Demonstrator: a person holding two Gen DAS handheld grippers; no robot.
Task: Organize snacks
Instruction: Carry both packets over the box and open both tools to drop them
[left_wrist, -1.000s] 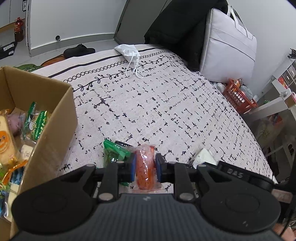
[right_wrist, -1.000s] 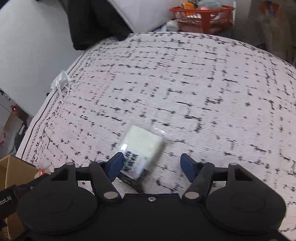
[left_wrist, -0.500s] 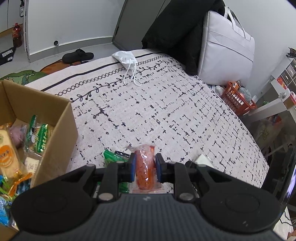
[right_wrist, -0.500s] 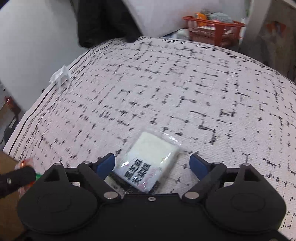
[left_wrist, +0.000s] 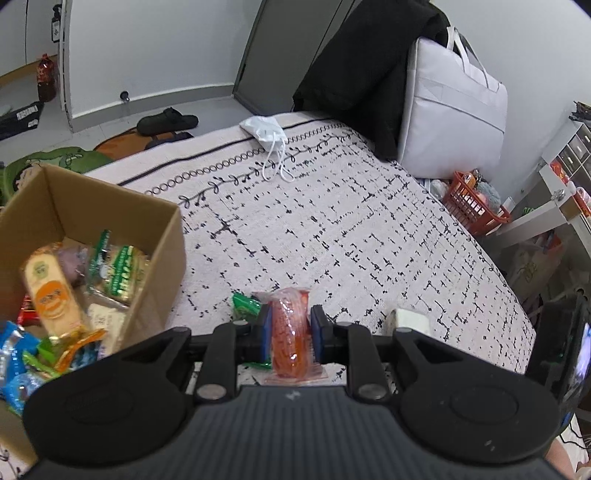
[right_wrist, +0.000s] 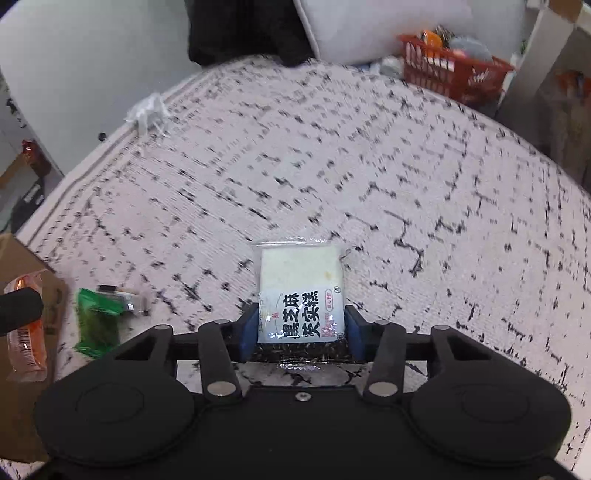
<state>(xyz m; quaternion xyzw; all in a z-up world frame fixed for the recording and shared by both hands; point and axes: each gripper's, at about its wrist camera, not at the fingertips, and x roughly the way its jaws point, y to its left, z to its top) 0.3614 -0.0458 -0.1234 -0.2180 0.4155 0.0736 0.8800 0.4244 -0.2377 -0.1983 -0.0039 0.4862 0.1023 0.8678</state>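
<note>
My left gripper (left_wrist: 290, 322) is shut on an orange snack packet (left_wrist: 288, 332), held a little above the patterned bedspread, just right of an open cardboard box (left_wrist: 162, 236) filled with several snacks. A green packet (left_wrist: 245, 304) lies on the bedspread beside it. In the right wrist view a white packet with black lettering (right_wrist: 301, 288) stands between the blue pads of my right gripper (right_wrist: 301, 328). Its jaws are closing and the pads meet the packet's two sides. The green packet (right_wrist: 98, 319) and the orange packet (right_wrist: 27, 343) show at far left.
A white drawstring pouch (left_wrist: 264, 129) lies at the bed's far end. Black clothing (left_wrist: 354, 66) and a large white bag (left_wrist: 454, 110) lean at the back right. An orange basket (left_wrist: 469, 206) stands on the floor past the bed's right edge.
The right gripper's jaws widened, then came in onto the white packet, which now sits straight between them. The left gripper rose with the orange packet, so more of the box shows.
</note>
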